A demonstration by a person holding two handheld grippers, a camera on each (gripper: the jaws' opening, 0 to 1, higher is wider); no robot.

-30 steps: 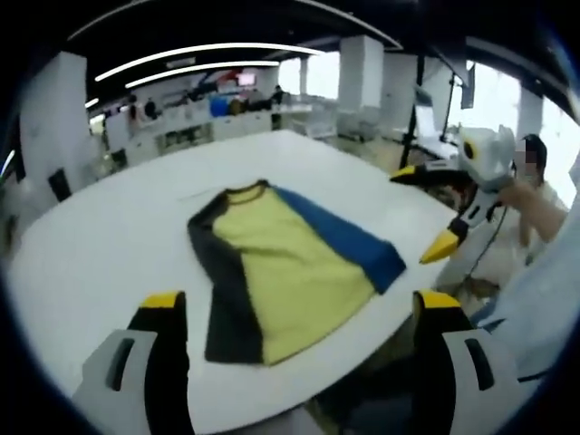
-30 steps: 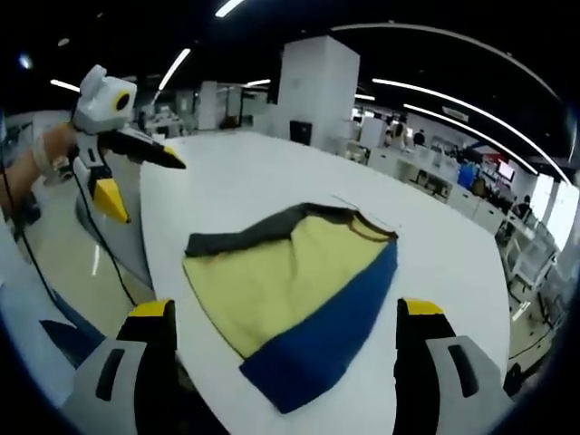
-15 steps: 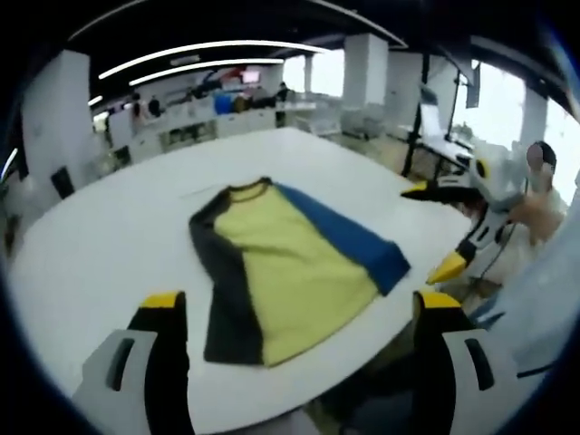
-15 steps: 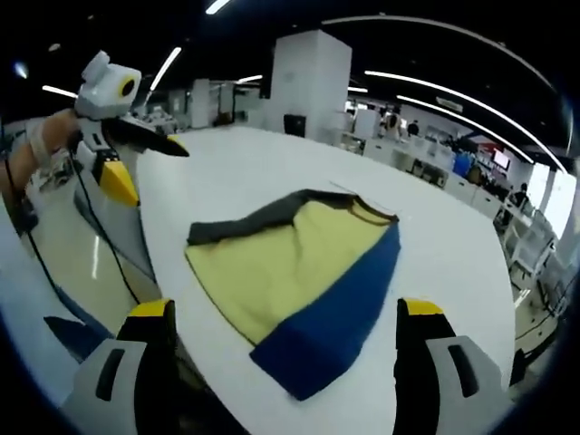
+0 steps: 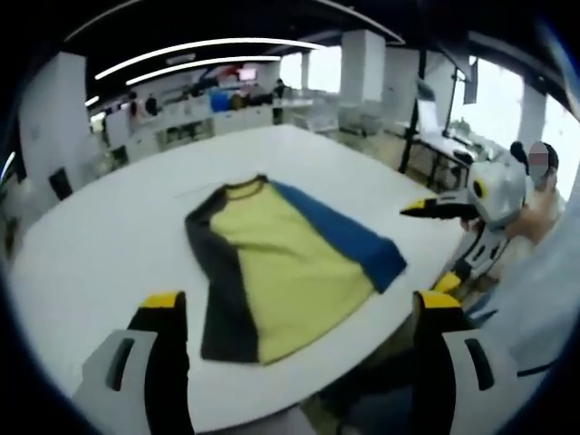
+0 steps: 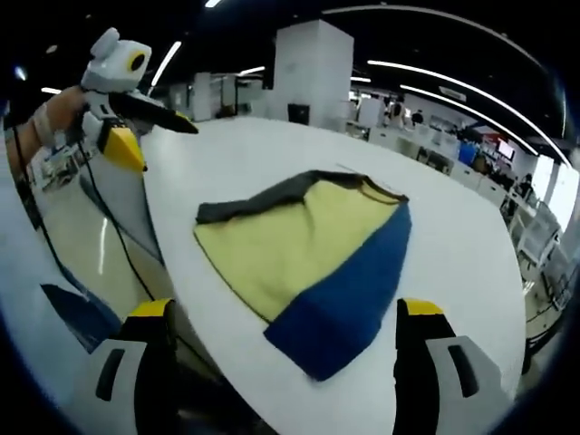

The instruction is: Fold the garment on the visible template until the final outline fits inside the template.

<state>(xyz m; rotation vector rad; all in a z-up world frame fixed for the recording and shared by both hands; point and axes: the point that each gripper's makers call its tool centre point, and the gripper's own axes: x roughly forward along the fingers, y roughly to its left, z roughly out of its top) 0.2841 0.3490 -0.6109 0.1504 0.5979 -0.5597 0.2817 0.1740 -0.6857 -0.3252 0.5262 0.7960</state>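
1. 2 grippers are in play. In the left gripper view, the left gripper (image 5: 294, 313) shows its 2 yellow-tipped jaws rising from the bottom edge, set wide apart with nothing between them; in the right gripper view, the right gripper (image 6: 285, 317) stands the same way — jaws spread, holding nothing.
2. Each gripper also appears in the other's view: the right one sits at the right side of the left gripper view, off the table's edge, its 2 yellow tips apart; the left one hangs at the upper left of the right gripper view, held by a hand (image 6: 56, 116), its jaws parted.
3. 1 garment (image 5: 276, 263) lies flat on the white table (image 5: 109, 245), near the edge closest to the grippers and apart from both of them. It shows 3 colour bands — a dark grey side, a yellow middle, a blue side — with a collar at the far end.
4. 1 thin pale line runs on the table just beyond the collar; whether it is the template's outline cannot be told.
5. Beyond the table stand white pillars (image 6: 310, 68), rows of desks, and long ceiling lights (image 5: 204, 50).
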